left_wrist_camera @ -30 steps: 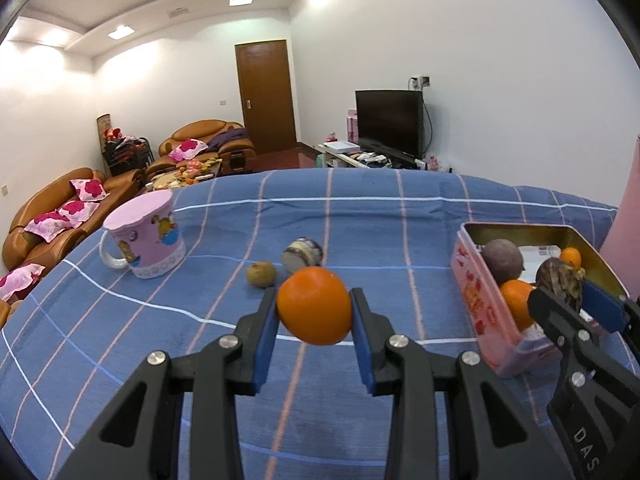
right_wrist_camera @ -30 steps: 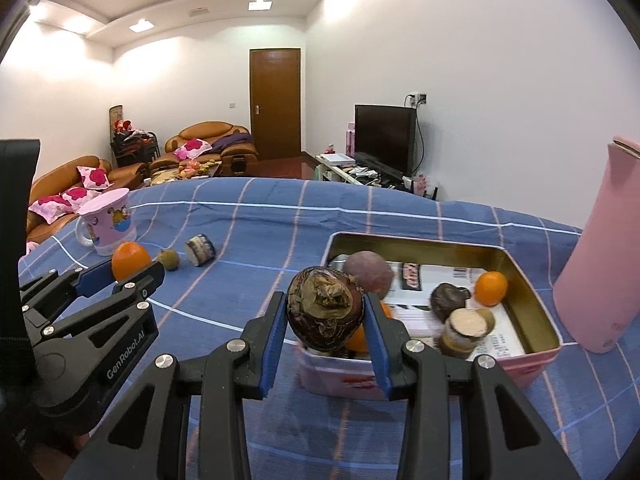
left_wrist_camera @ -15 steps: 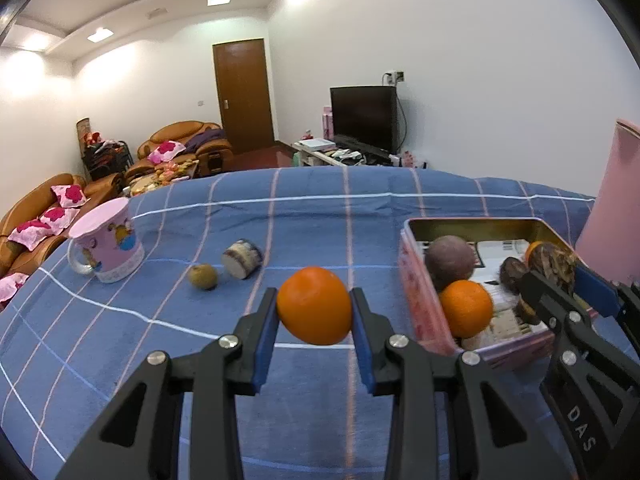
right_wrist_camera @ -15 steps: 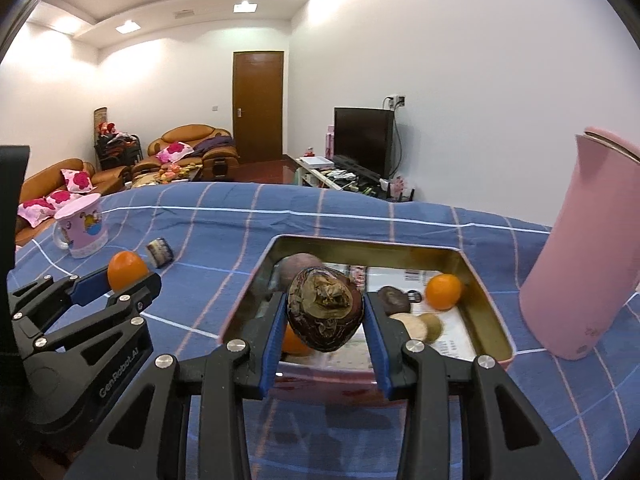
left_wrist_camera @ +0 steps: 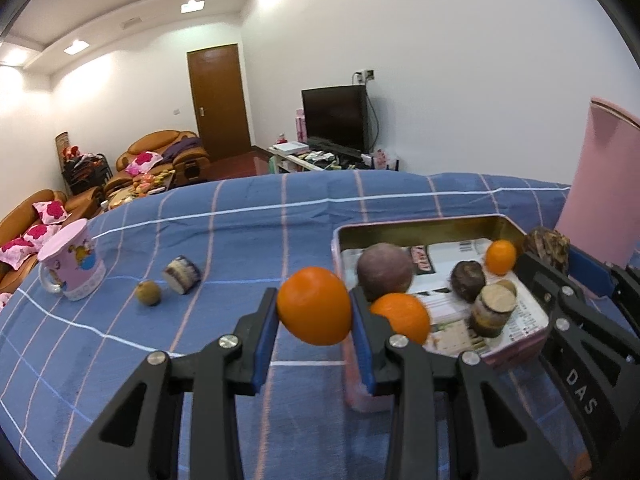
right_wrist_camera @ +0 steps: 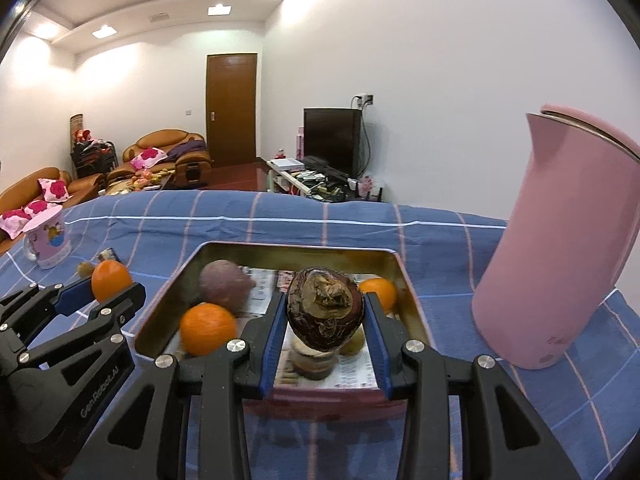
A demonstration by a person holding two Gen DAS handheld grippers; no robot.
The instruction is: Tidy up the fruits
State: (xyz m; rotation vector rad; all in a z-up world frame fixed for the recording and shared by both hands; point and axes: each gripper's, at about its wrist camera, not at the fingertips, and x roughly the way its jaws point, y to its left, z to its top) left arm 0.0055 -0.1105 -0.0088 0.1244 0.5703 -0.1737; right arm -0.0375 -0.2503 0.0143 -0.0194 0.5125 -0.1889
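My left gripper (left_wrist_camera: pixel 314 312) is shut on an orange (left_wrist_camera: pixel 314 305), held above the cloth just left of the pink tin (left_wrist_camera: pixel 416 227). My right gripper (right_wrist_camera: pixel 325 314) is shut on a dark brown wrinkled fruit (right_wrist_camera: pixel 325 309), held over the near part of the tin (right_wrist_camera: pixel 296 249). The tin holds a purple-brown round fruit (left_wrist_camera: pixel 384 271), an orange (left_wrist_camera: pixel 402 318), a small orange (left_wrist_camera: pixel 500 257), a dark fruit (left_wrist_camera: pixel 468 281) and a cut stub (left_wrist_camera: pixel 491 310). A small green-brown fruit (left_wrist_camera: pixel 148 293) and a cut piece (left_wrist_camera: pixel 182 274) lie on the cloth at left.
A pink mug (left_wrist_camera: pixel 72 266) stands at the table's left. A tall pink jug (right_wrist_camera: pixel 560 248) stands right of the tin. The table carries a blue checked cloth (left_wrist_camera: pixel 248 224). Sofas, a door and a TV lie beyond.
Both grippers moved right and forward toward the tin with their fruits. The right gripper's fruit is now over the tin; the left's orange is at the tin's left wall.
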